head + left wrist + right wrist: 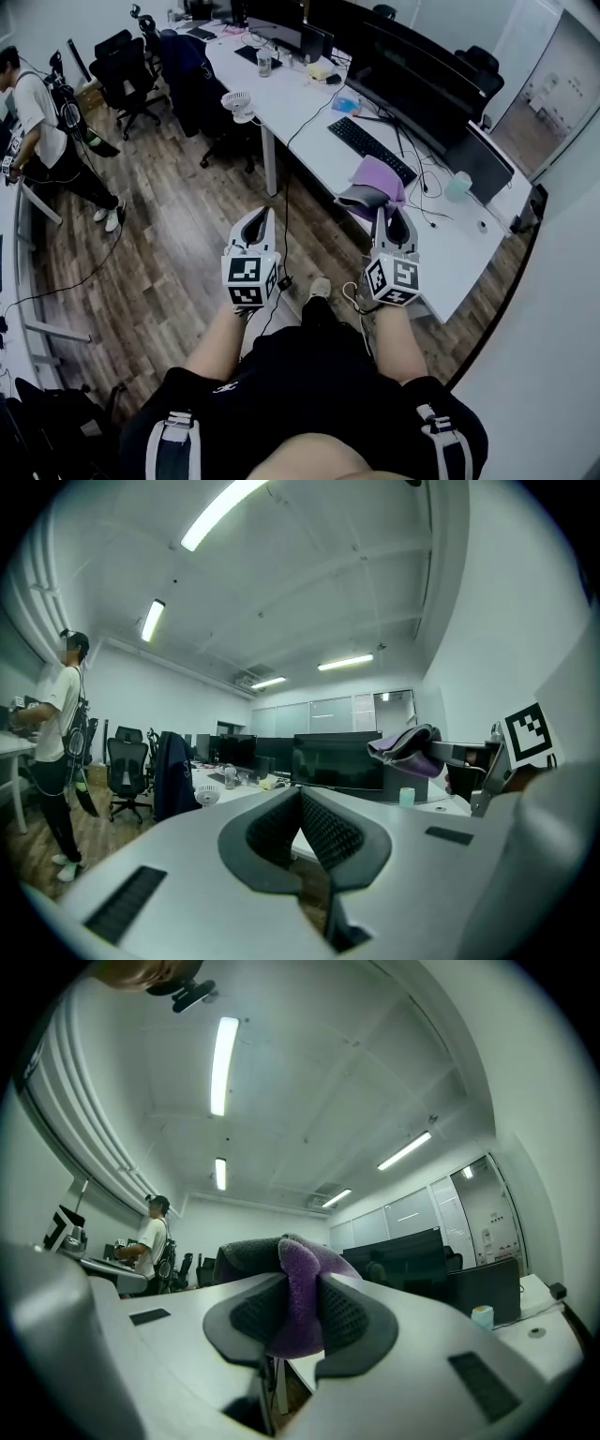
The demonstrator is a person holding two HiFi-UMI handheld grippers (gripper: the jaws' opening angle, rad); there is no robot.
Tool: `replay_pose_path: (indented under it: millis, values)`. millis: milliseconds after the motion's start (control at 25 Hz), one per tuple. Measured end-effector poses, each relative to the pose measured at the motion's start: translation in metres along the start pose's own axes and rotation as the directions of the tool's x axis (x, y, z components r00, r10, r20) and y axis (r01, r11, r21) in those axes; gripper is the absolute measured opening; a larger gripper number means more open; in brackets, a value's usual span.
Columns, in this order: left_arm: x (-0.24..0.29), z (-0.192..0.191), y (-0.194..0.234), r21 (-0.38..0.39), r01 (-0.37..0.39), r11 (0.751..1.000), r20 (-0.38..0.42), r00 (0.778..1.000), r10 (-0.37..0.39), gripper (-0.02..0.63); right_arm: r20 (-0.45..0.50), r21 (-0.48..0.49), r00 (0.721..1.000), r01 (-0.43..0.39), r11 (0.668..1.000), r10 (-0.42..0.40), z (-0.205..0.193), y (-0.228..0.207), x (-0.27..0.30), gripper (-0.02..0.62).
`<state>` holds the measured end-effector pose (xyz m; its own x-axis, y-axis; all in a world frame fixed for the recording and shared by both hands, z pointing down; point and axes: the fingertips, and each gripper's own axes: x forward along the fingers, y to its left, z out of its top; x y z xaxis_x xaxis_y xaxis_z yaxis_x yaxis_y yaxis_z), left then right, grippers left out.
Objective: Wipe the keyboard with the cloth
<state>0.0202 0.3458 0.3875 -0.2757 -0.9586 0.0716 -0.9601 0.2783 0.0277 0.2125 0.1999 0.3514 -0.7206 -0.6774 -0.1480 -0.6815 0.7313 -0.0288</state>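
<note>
A black keyboard (371, 149) lies on the long white desk (309, 122), in front of dark monitors. My right gripper (391, 219) is shut on a purple and grey cloth (377, 183), which hangs over the desk's near edge just short of the keyboard. In the right gripper view the cloth (298, 1297) fills the gap between the jaws. My left gripper (259, 223) hangs over the wooden floor left of the desk; its jaws meet with nothing between them (300, 803). From the left gripper view the cloth (409, 747) shows at the right.
A small white fan (237, 103), a bottle (264, 60), a mint cup (458, 185) and cables sit on the desk. Black office chairs (125, 75) stand at the back left. A person (42, 131) stands at the far left by another table.
</note>
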Motion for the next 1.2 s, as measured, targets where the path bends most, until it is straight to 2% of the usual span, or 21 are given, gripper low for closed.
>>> replay_pose_path:
  millis: [200, 520, 920, 1200]
  values:
    - [0.058, 0.000, 0.010, 0.015, 0.005, 1.000, -0.010, 1.000, -0.005, 0.012, -0.014, -0.002, 1.000, -0.005, 1.000, 0.005, -0.017, -0.016, 0.054, 0.101]
    - [0.190, 0.008, 0.014, 0.034, 0.017, 0.999, -0.032, 0.999, -0.016, 0.012, -0.037, 0.022, 0.999, -0.001, 1.000, 0.002, -0.042, -0.075, 0.169, 0.101]
    - [0.383, 0.029, -0.018, 0.056, 0.081, 0.995, -0.065, 0.995, -0.078, 0.012, -0.074, 0.058, 0.997, 0.021, 0.998, -0.017, -0.070, -0.181, 0.310, 0.101]
    - [0.479, 0.026, -0.041, 0.060, 0.129, 0.990, -0.096, 0.988, -0.123, 0.012, -0.118, 0.057, 0.992, 0.039, 0.998, -0.032, -0.096, -0.235, 0.374, 0.101]
